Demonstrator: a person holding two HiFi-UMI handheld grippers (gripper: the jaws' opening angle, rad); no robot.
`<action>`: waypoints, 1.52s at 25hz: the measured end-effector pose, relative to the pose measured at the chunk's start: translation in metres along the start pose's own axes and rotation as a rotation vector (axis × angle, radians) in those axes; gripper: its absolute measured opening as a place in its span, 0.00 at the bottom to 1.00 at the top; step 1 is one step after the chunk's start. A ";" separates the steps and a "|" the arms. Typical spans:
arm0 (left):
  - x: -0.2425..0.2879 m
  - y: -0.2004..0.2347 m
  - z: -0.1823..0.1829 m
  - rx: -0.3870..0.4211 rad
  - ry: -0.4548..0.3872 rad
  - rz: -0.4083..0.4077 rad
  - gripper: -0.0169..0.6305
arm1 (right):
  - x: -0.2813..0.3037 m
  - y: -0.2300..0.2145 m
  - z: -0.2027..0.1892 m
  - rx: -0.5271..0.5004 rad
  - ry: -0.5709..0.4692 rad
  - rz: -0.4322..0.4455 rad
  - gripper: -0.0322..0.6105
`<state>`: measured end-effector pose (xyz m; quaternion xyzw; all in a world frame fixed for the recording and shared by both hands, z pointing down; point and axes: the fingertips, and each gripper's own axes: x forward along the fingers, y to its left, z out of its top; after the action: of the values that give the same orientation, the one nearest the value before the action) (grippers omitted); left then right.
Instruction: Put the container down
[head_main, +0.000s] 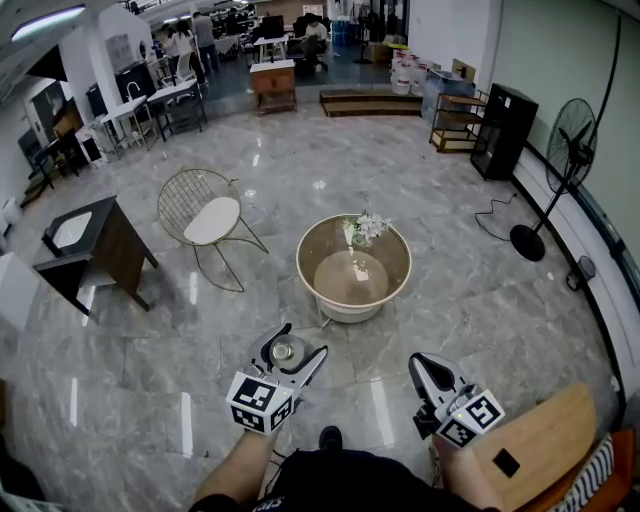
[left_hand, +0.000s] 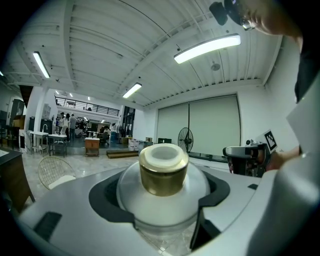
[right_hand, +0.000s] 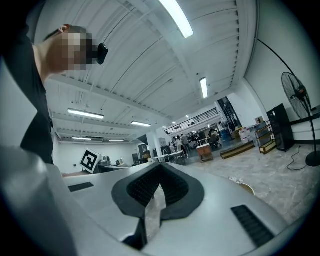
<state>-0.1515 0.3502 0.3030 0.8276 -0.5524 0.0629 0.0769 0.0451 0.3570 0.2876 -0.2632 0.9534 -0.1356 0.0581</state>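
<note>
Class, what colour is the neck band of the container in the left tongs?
Gold band on a white container; clearest in the left gripper view.

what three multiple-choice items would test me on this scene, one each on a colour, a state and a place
1. The collar of the container is:
A gold
B red
C blue

2. The right hand-held gripper is:
A wide open
B shut and empty
C shut on the container

3. The container is:
A in the right hand-held gripper's jaws
B in the jaws of the left hand-held gripper
C out of every view

Answers:
1 A: the left gripper view shows a gold band below the white top.
2 B: in the right gripper view its jaws meet at the tips with nothing between them.
3 B: the left gripper view shows those jaws closed round its pale round body.
</note>
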 end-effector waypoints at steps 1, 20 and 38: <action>0.005 0.009 0.002 -0.001 -0.001 0.001 0.56 | 0.011 -0.003 0.002 -0.002 0.002 0.003 0.07; 0.081 0.077 0.013 -0.008 0.017 0.015 0.56 | 0.094 -0.069 0.008 0.025 0.033 0.028 0.08; 0.325 0.017 0.051 -0.048 0.029 0.102 0.56 | 0.063 -0.337 0.066 0.078 0.048 0.077 0.08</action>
<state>-0.0426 0.0394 0.3151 0.7952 -0.5942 0.0654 0.1014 0.1669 0.0314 0.3199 -0.2207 0.9579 -0.1765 0.0504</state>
